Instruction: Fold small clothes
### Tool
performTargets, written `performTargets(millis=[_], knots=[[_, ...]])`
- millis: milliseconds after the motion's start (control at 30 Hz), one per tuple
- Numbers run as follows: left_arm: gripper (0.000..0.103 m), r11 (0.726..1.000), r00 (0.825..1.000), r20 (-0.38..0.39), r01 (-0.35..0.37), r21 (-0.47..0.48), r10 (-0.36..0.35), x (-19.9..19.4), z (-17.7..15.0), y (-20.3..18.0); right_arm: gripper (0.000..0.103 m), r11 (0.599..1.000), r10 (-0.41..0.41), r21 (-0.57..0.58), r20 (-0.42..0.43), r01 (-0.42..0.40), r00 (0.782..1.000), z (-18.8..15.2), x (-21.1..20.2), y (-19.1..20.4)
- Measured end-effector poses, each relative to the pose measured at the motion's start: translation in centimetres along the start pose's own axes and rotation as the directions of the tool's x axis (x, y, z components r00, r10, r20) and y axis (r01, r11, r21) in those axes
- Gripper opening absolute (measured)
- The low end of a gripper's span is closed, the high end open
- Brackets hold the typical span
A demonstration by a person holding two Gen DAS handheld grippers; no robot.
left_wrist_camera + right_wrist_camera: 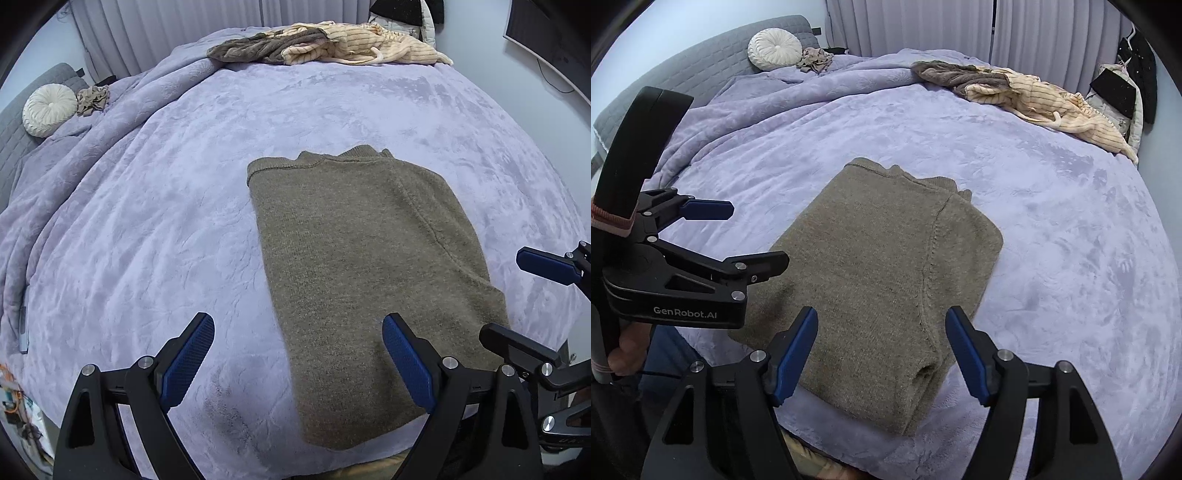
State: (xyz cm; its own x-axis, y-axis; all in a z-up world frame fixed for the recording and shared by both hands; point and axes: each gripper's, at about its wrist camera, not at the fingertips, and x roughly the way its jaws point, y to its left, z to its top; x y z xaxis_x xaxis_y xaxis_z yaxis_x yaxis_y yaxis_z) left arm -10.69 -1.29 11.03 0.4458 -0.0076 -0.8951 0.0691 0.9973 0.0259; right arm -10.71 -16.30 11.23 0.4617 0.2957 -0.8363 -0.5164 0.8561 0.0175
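Lavender plush bed [1052, 229] carries the olive knit sweater [882, 273], already folded into a long rectangle, collar toward 12 o'clock, hem toward 6 (looks like sleeves tucked in). Next I'd guess: grab the hem, fold it up to the collar. Left gripper [297, 363] and right gripper [882, 356] both hang released, holding nothing.

1. You have one olive knit sweater [354, 266], folded, on the one lilac blanket [147, 229].
2. One striped cream garment [362, 46] and one grey-brown garment [258, 46] lie in a heap (they overlap, so the count of two is my best reading).
3. One round white cushion [48, 110], one small crumpled beige cloth [93, 99].
4. Two grippers: left gripper [298, 362], right gripper [882, 356].
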Motion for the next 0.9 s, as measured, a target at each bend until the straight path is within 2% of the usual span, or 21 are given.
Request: performTargets(millis=[100,167,200,300,333,567,900], knots=[[0.093,1.0,1.0,0.008,0.012,-0.008,-0.012,-0.1,-0.2,-0.2,0.075,1.0,-0.005,0.001,-0.006,0.005,1.0,0.0,0.1,-0.1],[0.093,0.998,1.0,-0.006,0.025,-0.052,-0.025,-0.1,-0.5,-0.1,0.075,1.0,-0.007,0.006,-0.01,0.007,1.0,0.0,0.2,-0.2],[0.093,0.997,1.0,0.011,0.021,-0.069,-0.02,-0.3,-0.7,-0.1,0.075,1.0,-0.01,0.008,-0.012,0.01,1.0,-0.1,0.2,-0.3],[0.093,0.992,0.994,0.043,-0.092,-0.088,0.096,-0.4,-1.0,-0.2,0.075,1.0,-0.025,0.002,-0.019,0.025,1.0,-0.2,0.4,-0.5],[0.093,0.991,0.993,0.04,-0.11,-0.08,0.114,-0.2,-1.0,-0.3,0.075,1.0,-0.026,0.003,-0.022,0.026,0.999,-0.2,0.4,-0.6],[0.093,0.991,0.993,-0.029,-0.119,-0.066,0.118,0.7,-1.1,-0.4,0.075,1.0,-0.024,0.007,-0.036,0.024,0.999,-0.2,0.9,-0.9],[0.093,0.995,0.995,-0.066,-0.078,-0.064,0.074,1.2,-0.5,-0.8,0.075,1.0,-0.02,0.011,-0.048,0.02,0.999,0.2,1.5,-1.5]])
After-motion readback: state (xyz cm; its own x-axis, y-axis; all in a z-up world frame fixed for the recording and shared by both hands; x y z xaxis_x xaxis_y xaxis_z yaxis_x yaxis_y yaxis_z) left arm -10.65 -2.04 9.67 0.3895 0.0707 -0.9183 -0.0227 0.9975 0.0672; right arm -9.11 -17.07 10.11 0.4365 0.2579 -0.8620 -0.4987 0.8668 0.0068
